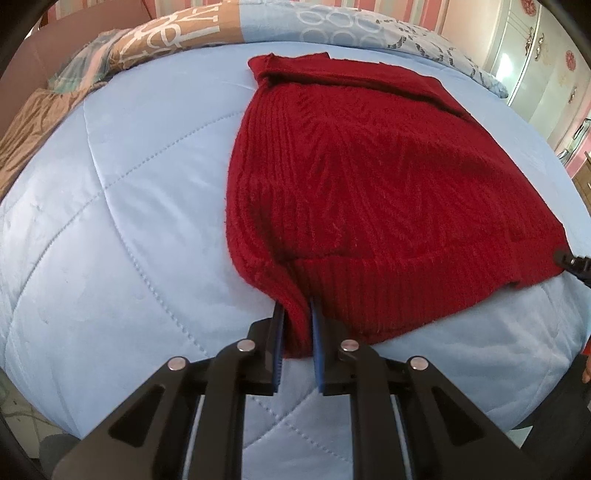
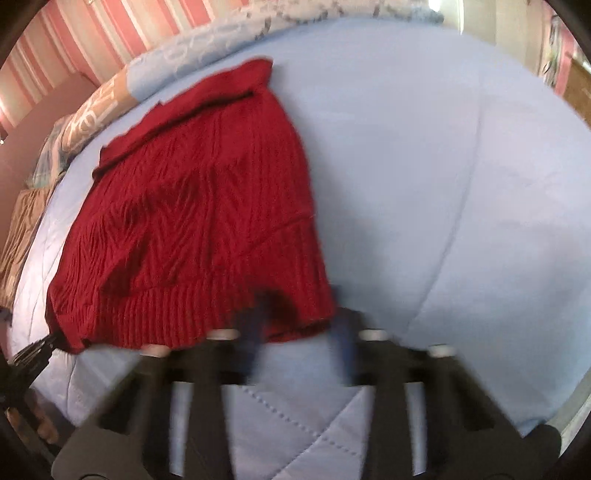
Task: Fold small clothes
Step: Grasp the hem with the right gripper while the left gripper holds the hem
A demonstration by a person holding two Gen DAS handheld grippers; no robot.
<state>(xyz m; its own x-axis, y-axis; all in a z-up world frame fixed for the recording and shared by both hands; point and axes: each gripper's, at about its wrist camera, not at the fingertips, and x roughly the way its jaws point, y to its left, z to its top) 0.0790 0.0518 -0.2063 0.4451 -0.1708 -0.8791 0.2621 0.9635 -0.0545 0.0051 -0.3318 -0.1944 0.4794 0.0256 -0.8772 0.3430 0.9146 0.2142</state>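
Centrally, a red knitted sweater (image 1: 369,192) lies flat on a pale blue quilted bedspread (image 1: 122,206), its ribbed hem towards both cameras and its folded collar end towards the patterned pillows (image 1: 207,26) at the far edge. At the hem's left corner, the left gripper (image 1: 297,314) has its blue-padded jaws nearly closed, pinching a bunched fold of the knit. At the hem's right corner, the right gripper (image 2: 301,325) appears blurred, its jaws part open astride the hem edge; whether its pads press the fabric cannot be told. Pink striped wallpaper (image 2: 74,48) shows behind.
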